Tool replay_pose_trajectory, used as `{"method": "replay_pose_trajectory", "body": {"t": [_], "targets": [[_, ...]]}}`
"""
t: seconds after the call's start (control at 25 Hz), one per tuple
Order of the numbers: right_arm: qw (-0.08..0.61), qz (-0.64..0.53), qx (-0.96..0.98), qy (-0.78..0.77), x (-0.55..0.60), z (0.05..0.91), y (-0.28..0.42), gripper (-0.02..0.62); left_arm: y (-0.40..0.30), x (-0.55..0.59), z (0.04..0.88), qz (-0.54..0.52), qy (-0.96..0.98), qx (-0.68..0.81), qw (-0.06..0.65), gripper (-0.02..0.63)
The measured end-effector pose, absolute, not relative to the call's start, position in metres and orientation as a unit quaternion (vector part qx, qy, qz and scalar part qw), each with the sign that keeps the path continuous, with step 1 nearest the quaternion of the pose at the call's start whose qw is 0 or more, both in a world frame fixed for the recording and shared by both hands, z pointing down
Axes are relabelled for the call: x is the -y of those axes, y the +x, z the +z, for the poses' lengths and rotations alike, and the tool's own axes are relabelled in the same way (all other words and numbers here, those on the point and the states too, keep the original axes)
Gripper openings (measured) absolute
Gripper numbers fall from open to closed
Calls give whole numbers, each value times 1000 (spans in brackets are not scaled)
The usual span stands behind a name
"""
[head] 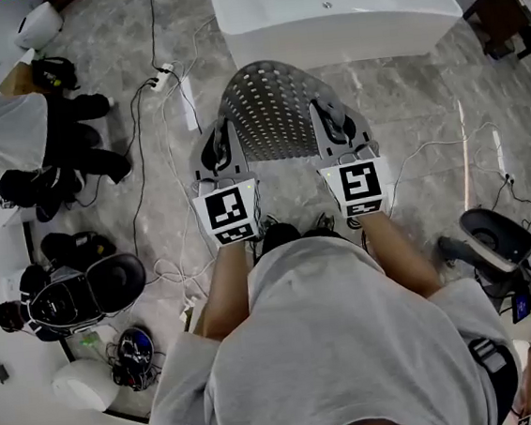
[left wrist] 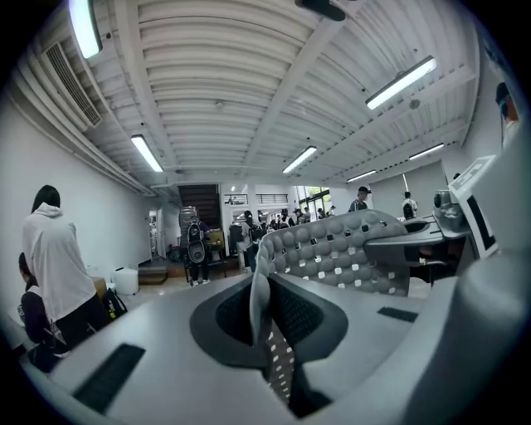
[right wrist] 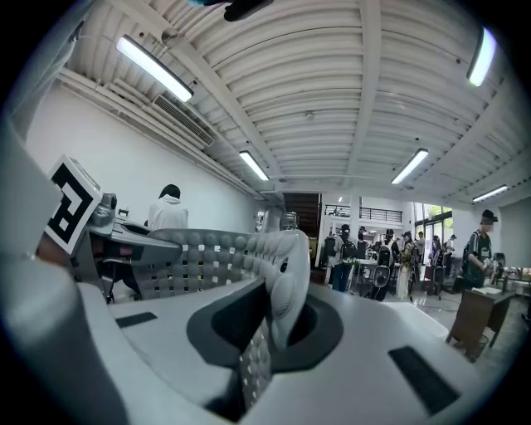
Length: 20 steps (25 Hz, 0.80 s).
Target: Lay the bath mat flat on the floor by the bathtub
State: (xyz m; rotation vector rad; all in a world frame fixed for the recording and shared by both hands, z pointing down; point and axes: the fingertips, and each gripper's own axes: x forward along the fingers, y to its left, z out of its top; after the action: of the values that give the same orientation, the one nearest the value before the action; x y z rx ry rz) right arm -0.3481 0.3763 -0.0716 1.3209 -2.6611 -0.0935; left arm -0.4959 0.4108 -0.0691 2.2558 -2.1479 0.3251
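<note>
**Both grippers clamped on the mat, bathtub dead ahead**

You have the bath mat (head: 269, 112) out in front of you, grey and dotted with holes, and each gripper has a bite of its near edge. Your left gripper (head: 217, 151) is squeezed almost closed on the left side. Look along its jaws in the left gripper view and the perforated sheet is pinched right between them, pads pressing on both faces. Your right gripper (head: 334, 126) does the same on the right side, jaws narrow and tight on the mat, which curls up over them in the right gripper view.

Between the two grips the mat (left wrist: 332, 253) bows across in a broad band (not flat, that's plain). From the head view its rounded far edge reaches towards the white bathtub (head: 339, 10), which sits just beyond it. I can't tell whether that far edge touches the marble floor (head: 405, 107).

The two marker cubes (head: 228, 213) face up at you, side by side, with your forearms behind them. Cables (head: 153, 86) trail over the floor to your left, and a person (head: 2, 131) in a white top is over at the far left edge.
</note>
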Motion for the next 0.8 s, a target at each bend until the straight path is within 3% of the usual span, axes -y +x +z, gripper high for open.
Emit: {"method": "replay_pose_trajectory", "body": {"t": [0.8], "targets": [[134,-28,893,429,-397,-40,-392,22,-540,-424,-36,106,732,671,41,29]]}}
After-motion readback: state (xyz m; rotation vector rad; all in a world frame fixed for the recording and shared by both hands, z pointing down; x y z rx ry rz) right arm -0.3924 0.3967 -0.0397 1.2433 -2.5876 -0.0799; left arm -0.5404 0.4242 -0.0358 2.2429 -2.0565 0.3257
